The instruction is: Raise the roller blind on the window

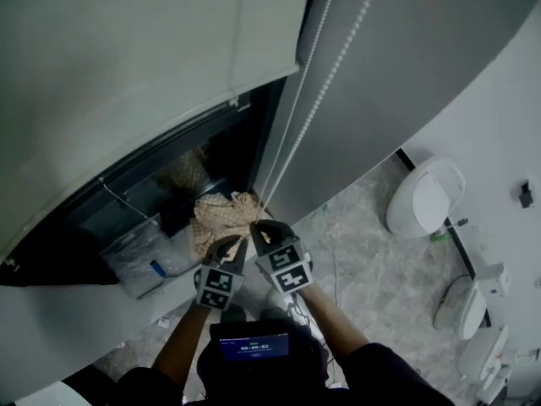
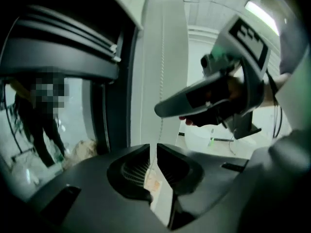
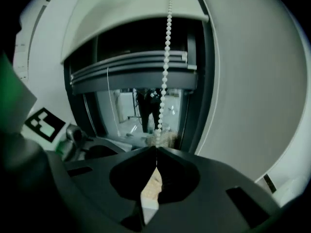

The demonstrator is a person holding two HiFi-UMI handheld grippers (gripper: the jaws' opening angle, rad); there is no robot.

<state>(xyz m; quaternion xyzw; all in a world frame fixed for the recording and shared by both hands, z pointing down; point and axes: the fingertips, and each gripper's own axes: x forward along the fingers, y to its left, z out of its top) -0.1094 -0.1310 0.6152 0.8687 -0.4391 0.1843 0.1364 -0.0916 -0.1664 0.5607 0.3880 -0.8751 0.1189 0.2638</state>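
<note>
Head view: A person's two hand-held grippers meet at the lower centre of the frame, below a window (image 1: 211, 155) with a dark frame. The light grey fabric roller blind (image 1: 127, 57) fills the upper left, its bottom edge hanging partway down the pane. A white bead chain (image 1: 328, 79) runs in two strands from the top right down to the grippers. The right gripper (image 1: 264, 229) sits at the chain's lower end, and the left gripper (image 1: 230, 248) is just beside it to the lower left. Beyond them lie a beige patterned cloth (image 1: 221, 214) and a clear plastic bag (image 1: 139, 256) at the foot of the window. A white toilet (image 1: 423, 197) stands at the right on the grey marbled floor (image 1: 372, 269).

Left gripper view: The black jaws are released and stand a narrow slit apart at lower centre. A strand of the bead chain (image 2: 162, 81) comes down towards that slit, but no pinch on it can be made out. The right gripper reaches in from the right of the frame, above the jaws.

Right gripper view: The jaws are clenched on the bead chain (image 3: 166, 47), their tips meeting at the point where the beads end at lower centre. The chain rises straight to the top of the frame. The roller blind (image 3: 131, 4) arches across the top, with the dark window frame and glass below it.
</note>
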